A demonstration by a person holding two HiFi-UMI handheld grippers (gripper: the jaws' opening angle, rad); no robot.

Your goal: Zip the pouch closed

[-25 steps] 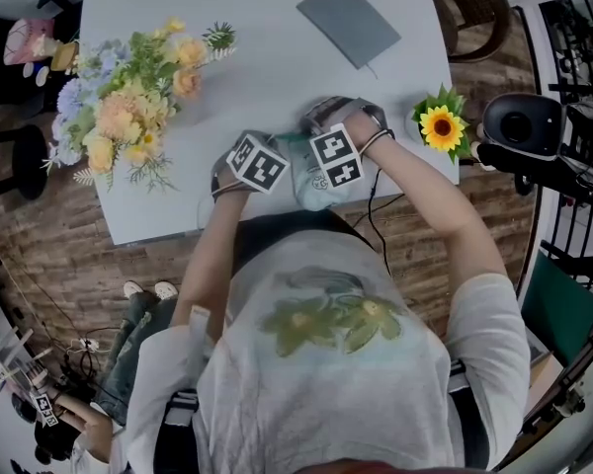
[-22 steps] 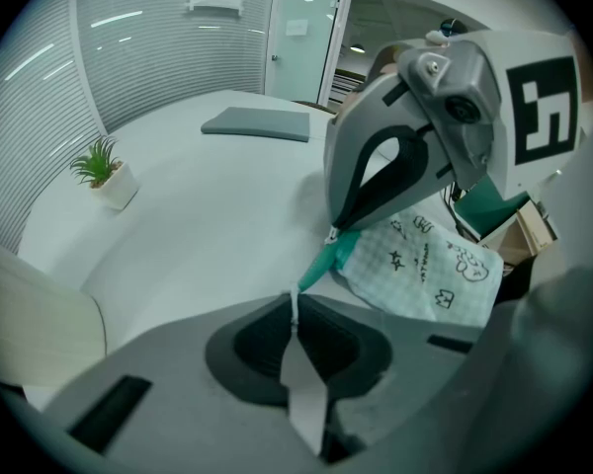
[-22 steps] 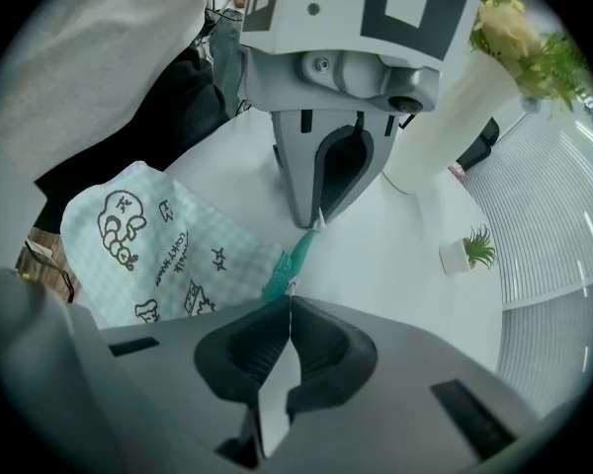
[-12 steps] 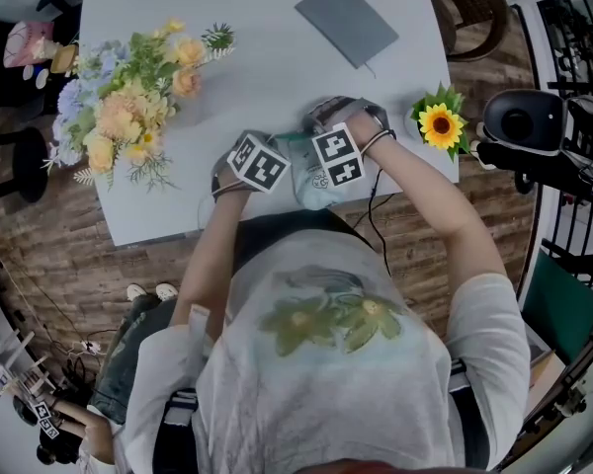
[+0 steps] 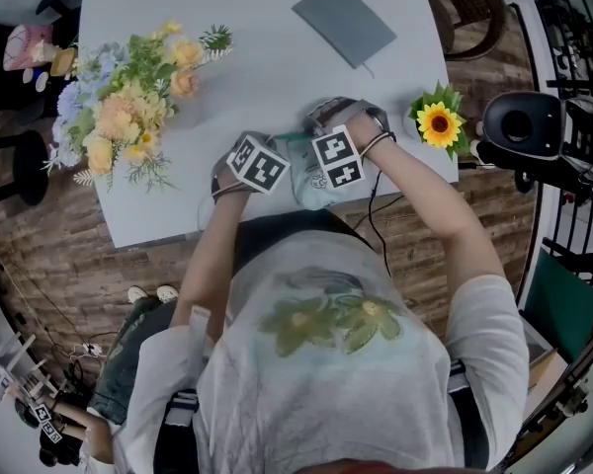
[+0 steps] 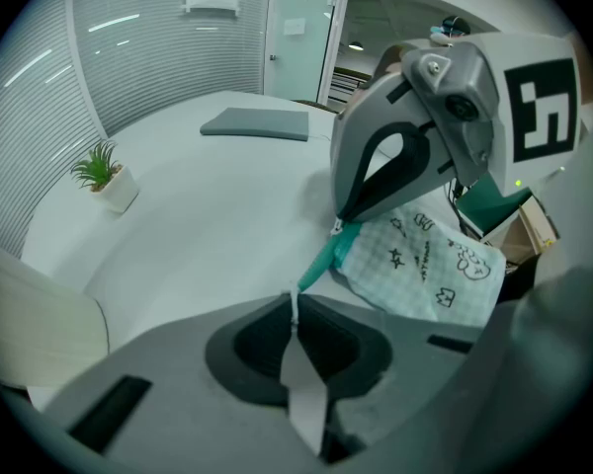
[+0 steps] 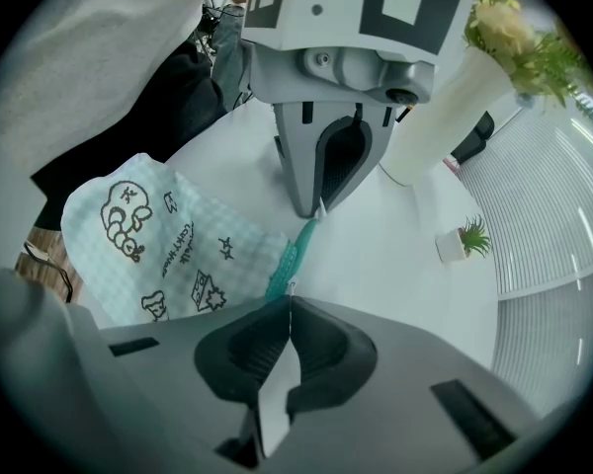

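L tongs [image 6: 296, 306] shut, tips pinched on a thin pale bit at one end of the teal zip strip [image 6: 321, 255]. R tongs [image 7: 289, 292] also shut, w/ a tiny metal piece right at the tips on the strip's other end; too small to say if it's the puller. The strip runs straight from one pair of tips to the other, so the two tongs face each other, tips near but apart.

The pouch [image 6: 430, 265] is mint check w/ black doodles and hangs off the strip to the side. It's at the near edge of the tabletop [image 5: 267, 67], btw the two marker cubes, just in front of the person's chest. Resting on the tabletop or lifted clear — can't tell. Zip open or closed — can't tell either.

Both tongs point steeply down, forearms coming in from below in the head view.

Elsewhere on the tabletop, all well apart from the pouch:
- Pastel bouquet [image 5: 128, 97] at the left.
- Grey flat pad [image 5: 346, 23] at the far side.
- Sunflower [image 5: 442, 126] at the right edge.
- Small potted plant [image 6: 104, 176].
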